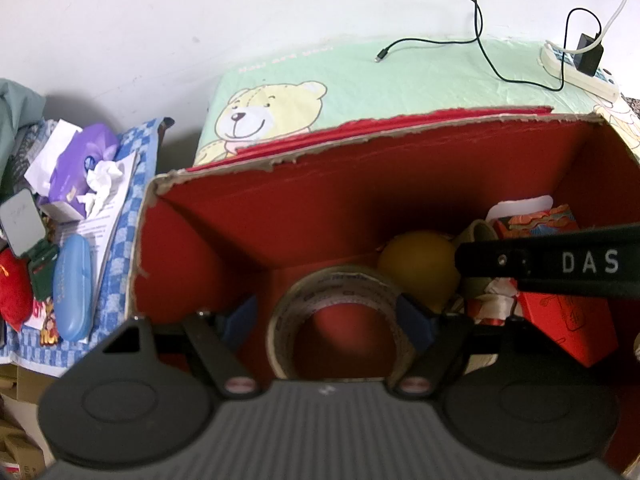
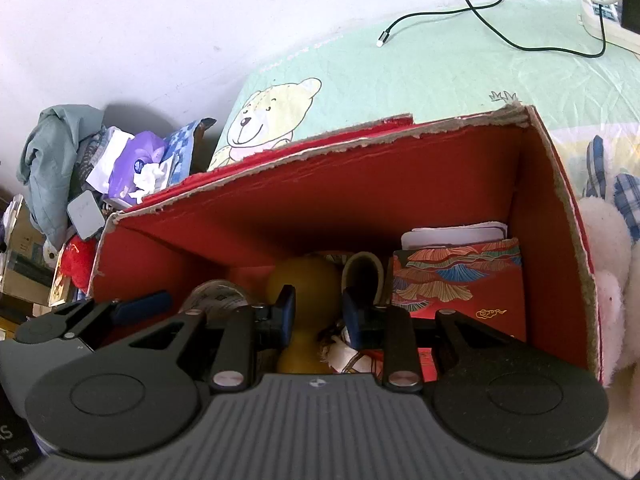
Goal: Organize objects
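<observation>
Down inside the red cardboard box [image 1: 248,216] both grippers are at work; the box stands on a pale green sheet printed with a teddy bear [image 1: 266,110], its top edge torn and ragged. Between the blue pads of the left gripper [image 1: 330,322] stands a roll of clear packing tape [image 1: 340,316], upright on its edge on the box floor; the right pad [image 1: 416,324] touches the roll's side, while the left pad [image 1: 240,316] stands just clear of it, so the jaws are spread wide about the roll without clamping it. Just behind the roll, to its right, lies a yellow ball-shaped object [image 1: 418,268]; beyond that a beige cup [image 1: 478,232] lies on its side, and a red packet with a fan pattern [image 1: 540,220] leans in the right corner with a white card behind it.

In the right wrist view the right gripper [image 2: 318,314] has its jaws narrowly parted, one pad on either side of the yellow object [image 2: 304,280]; whether the pads press on it I cannot tell. The tape roll [image 2: 218,294] shows to the left, the cup [image 2: 364,268] and the patterned packet [image 2: 456,276] to the right.

Outside the box, to the left, a purple tissue pack [image 1: 80,164] and a blue spectacle case [image 1: 72,284] lie on a blue checked cloth [image 1: 120,248]; a black cable [image 1: 440,42] trails across the sheet towards a white power strip [image 1: 580,70].
</observation>
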Motion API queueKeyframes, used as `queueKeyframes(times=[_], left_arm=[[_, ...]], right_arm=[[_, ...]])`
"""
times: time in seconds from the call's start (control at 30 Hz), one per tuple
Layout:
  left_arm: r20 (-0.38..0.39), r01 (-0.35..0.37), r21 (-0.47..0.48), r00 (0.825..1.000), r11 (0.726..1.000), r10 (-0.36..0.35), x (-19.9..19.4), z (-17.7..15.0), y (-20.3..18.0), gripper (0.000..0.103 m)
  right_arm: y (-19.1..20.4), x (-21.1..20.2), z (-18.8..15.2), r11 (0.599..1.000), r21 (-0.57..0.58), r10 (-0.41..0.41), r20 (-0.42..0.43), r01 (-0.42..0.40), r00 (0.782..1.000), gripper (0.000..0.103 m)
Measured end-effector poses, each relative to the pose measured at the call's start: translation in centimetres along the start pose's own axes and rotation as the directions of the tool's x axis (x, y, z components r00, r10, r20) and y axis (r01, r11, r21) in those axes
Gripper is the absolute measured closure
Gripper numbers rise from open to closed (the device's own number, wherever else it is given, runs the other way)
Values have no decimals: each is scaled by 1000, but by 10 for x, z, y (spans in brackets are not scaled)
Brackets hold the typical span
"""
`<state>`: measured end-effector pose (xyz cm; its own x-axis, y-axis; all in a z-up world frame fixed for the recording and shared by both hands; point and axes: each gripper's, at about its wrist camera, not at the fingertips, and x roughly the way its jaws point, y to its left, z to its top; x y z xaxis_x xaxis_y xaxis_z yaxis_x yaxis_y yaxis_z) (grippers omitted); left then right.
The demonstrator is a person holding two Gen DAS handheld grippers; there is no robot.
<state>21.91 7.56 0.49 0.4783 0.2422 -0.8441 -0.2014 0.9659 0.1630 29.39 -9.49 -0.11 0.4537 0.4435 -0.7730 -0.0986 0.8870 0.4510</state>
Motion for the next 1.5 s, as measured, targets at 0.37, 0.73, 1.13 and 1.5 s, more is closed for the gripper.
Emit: queueKeyframes(times=[0.37,0.73,1.13,1.5], left_arm=[[5,6,10,1000,1000,-6,-1,0,0,25],[123,-9,21,992,1000,6,-49,-5,-1,11],[137,12,-32,991,999,-8,-88,-26,13,11],[157,-29,-90,987,995,43,-129,-49,11,11]], right_arm=[[2,1,1,999,-12,-37,-7,37,999,73],[25,-40,-10,991,-96,-86,87,95,992,72],[42,-71,-33,988,-122,-73,136,90,988,72],[56,-102,-50,974,-228,42,145,-8,989,72]])
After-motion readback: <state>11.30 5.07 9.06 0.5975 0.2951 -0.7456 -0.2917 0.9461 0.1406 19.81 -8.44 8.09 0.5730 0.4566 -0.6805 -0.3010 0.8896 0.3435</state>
